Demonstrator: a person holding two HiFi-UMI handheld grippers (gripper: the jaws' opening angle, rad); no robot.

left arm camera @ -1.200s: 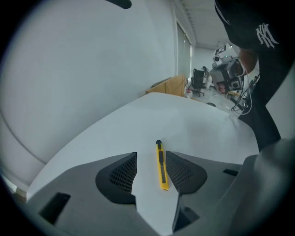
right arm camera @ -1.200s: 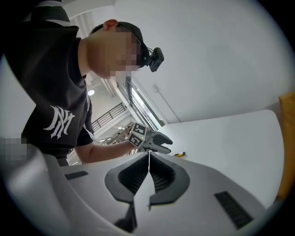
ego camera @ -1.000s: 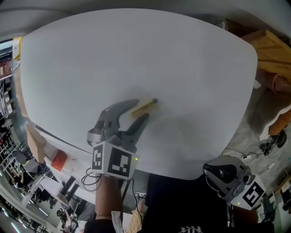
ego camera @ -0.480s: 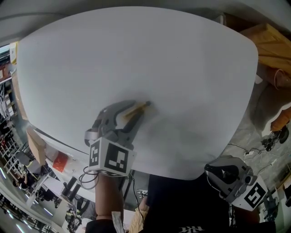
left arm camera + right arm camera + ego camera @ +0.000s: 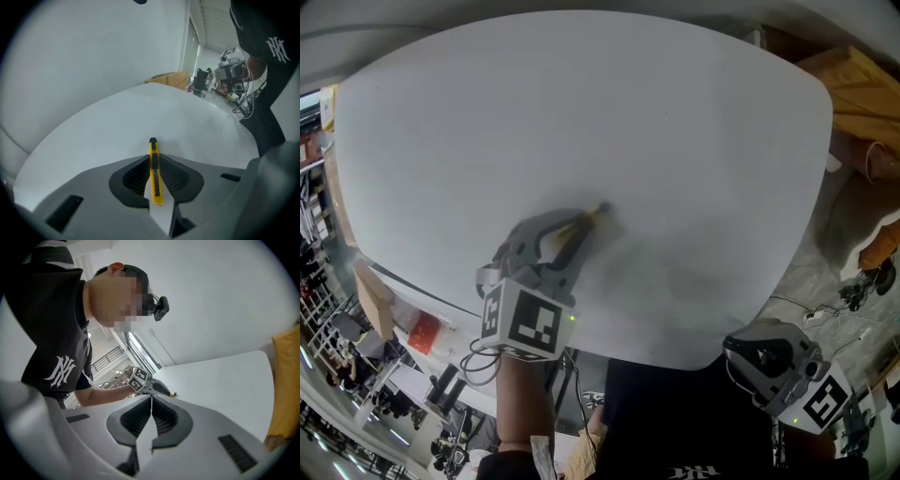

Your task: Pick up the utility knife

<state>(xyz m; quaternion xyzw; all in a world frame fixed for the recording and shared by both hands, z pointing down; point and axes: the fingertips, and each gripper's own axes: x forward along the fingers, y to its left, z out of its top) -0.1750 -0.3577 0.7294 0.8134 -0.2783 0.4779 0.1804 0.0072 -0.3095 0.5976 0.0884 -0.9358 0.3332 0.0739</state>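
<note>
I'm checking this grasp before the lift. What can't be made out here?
Head view: the left gripper, whose jaws have just been closing with the utility knife between them, hides all but the knife's far end.
Left gripper view: the jaws hide whether the knife rests on the table.
Right gripper view: the knife is a yellow speck, too small to read.

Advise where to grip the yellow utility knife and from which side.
Probably pinch the utility knife by its long side walls, mid-body, coming steeply from above: it lies flat on the table, slim, so only the sides offer parallel faces. The left gripper has just been closing its fingers with it between them, lengthwise.
</note>
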